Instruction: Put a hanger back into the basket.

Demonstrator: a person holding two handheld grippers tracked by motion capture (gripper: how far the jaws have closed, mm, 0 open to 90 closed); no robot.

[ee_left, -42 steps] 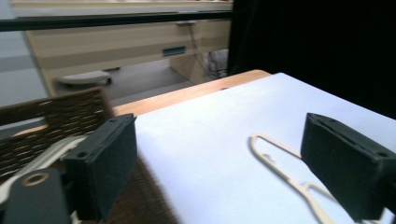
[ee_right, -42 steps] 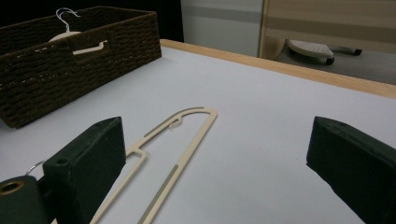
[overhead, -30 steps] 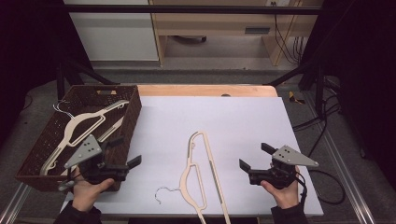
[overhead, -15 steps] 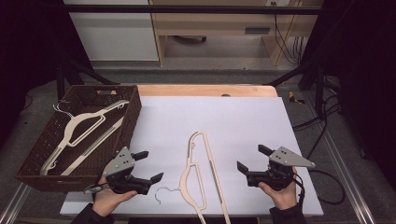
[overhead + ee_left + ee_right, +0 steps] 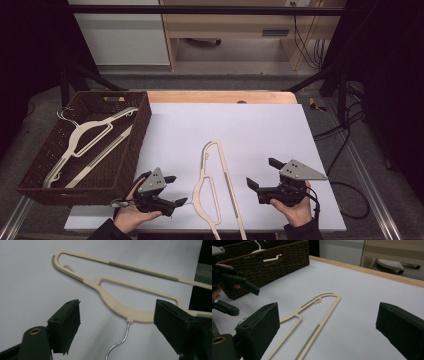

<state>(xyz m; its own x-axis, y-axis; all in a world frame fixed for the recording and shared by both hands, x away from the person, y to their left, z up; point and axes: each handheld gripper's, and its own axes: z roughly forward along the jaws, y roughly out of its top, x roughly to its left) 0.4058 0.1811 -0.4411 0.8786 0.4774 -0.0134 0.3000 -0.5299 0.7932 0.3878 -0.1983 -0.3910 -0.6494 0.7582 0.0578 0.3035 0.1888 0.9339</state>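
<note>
On the white table [image 5: 260, 130], both claws, left [image 5: 176, 191] and right [image 5: 261, 173], gape wide beside the unlabelled hanger [image 5: 216, 190], gripping nothing.

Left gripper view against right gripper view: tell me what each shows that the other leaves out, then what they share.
Left gripper view alone: the hanger's metal hook, rising between that gripper's open fingers. Right gripper view alone: the brown basket with a second hanger inside, the wooden table edge, and the left gripper farther off. Both: the cream hanger lying flat on the white sheet.
</note>
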